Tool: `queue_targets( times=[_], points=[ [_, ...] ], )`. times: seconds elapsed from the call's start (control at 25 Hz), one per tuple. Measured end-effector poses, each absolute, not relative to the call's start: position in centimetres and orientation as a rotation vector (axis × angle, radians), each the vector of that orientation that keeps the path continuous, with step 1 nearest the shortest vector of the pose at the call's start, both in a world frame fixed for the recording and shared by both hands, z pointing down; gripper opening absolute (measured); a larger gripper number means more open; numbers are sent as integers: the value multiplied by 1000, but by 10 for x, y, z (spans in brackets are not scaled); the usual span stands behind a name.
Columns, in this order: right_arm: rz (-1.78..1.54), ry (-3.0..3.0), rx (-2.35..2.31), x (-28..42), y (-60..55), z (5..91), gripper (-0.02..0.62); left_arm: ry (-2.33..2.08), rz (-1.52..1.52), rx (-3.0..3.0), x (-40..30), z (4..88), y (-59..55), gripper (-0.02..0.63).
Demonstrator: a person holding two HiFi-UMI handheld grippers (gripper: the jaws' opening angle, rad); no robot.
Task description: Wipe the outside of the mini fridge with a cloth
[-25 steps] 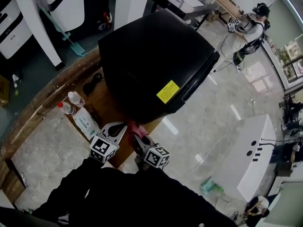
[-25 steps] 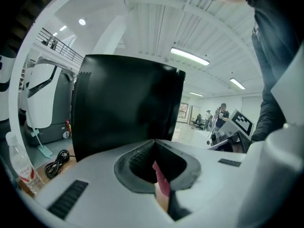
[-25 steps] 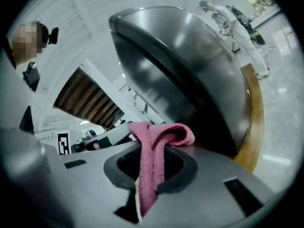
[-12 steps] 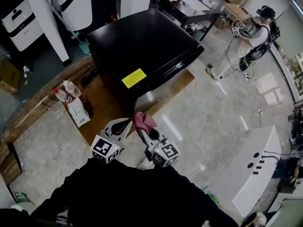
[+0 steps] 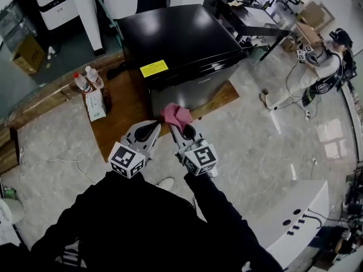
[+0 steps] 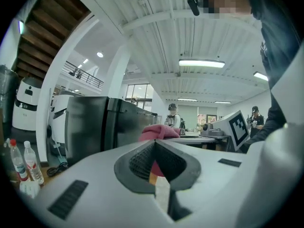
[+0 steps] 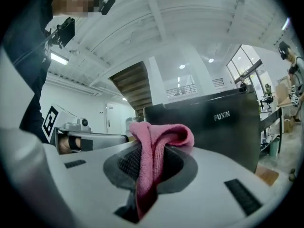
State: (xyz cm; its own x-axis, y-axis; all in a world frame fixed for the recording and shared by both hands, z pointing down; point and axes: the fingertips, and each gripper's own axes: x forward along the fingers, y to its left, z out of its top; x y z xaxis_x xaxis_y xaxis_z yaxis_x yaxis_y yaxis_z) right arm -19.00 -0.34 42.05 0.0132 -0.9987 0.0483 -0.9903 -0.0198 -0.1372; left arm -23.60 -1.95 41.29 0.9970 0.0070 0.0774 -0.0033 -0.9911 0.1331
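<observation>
The black mini fridge [image 5: 181, 35] stands on a low wooden platform [image 5: 122, 115], with a yellow sticker [image 5: 154, 68] near its top front edge. My right gripper [image 5: 180, 128] is shut on a pink cloth [image 5: 176, 115] and hovers just in front of the fridge's grey front face. In the right gripper view the cloth [image 7: 156, 148] bulges out of the jaws, and the fridge [image 7: 213, 122] is close ahead. My left gripper [image 5: 148, 131] is beside it, shut and empty. The left gripper view shows the fridge [image 6: 92, 127] ahead and the cloth [image 6: 160, 131] to its right.
Two water bottles [image 5: 88, 79] and a pack of wipes [image 5: 95, 105] sit on the platform left of the fridge. A dark table [image 5: 255, 21] stands behind it. A person [image 5: 326, 67] with grippers stands at far right. White machines [image 5: 54, 4] line the back wall.
The person has stepped round from the fridge's side to its front. Both grippers now sit close to the front face. The cloth stays clamped in the right gripper.
</observation>
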Motion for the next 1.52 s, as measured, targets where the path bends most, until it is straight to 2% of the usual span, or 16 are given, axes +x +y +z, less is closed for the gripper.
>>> queue_targets(
  times=[0.4, 0.72, 1.24, 1.52],
  points=[
    [-182, 2263, -2147, -198, -65, 415, 58, -85, 85, 3017, -241, 409, -56, 6],
    [-209, 2209, -2278, -184, -93, 422, 58, 31, 61, 2977, -235, 420, -76, 6],
    [-241, 2282, -2203, -153, -88, 418, 60, 147, 66, 2973, -190, 426, -66, 6],
    [-258, 2334, -2125, -95, -67, 424, 59, 81, 57, 2985, -140, 426, -41, 6]
  ],
)
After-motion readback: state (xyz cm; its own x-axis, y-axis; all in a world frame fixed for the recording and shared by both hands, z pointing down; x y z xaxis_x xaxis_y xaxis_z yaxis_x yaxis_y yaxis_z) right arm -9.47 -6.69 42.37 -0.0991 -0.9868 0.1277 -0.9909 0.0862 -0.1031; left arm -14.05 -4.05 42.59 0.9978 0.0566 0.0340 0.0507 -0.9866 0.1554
